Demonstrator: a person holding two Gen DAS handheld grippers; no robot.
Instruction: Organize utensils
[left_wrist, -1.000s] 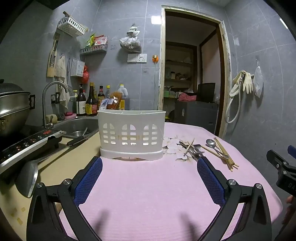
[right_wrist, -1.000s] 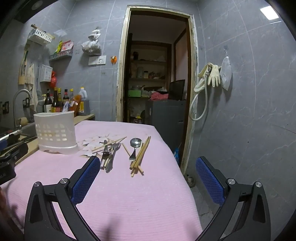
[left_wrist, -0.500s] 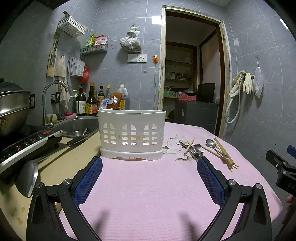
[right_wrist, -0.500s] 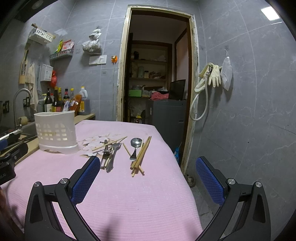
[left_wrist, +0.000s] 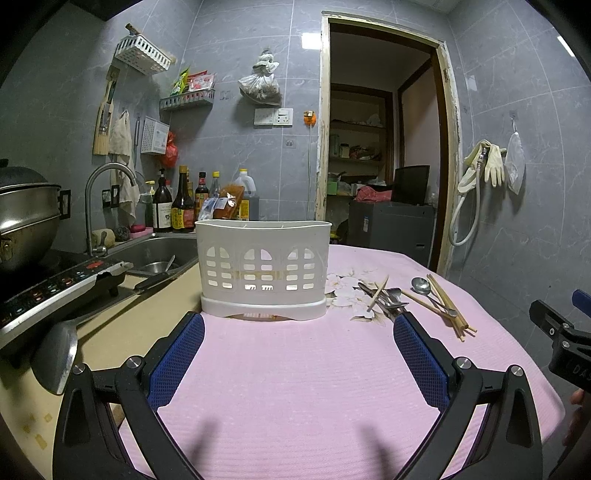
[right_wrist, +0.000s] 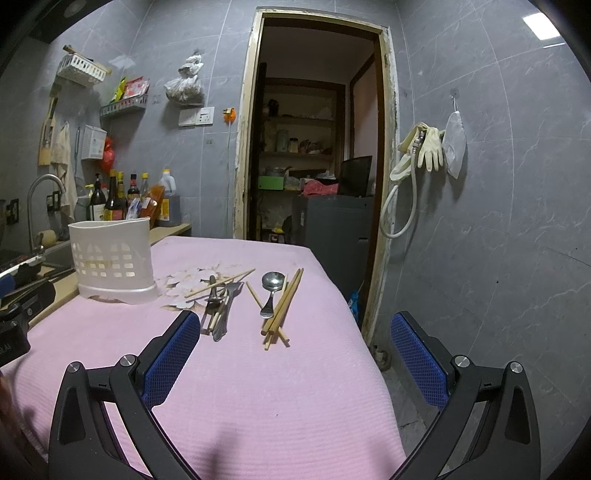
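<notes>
Overhead nothing moves; a pink tablecloth covers the table. On it stands a white slotted utensil caddy, upright. Both the left gripper and the right gripper hover with jaws wide, holding nothing. Right of the caddy lie wooden chopsticks, a spoon touching them, and a heap of forks.
</notes>
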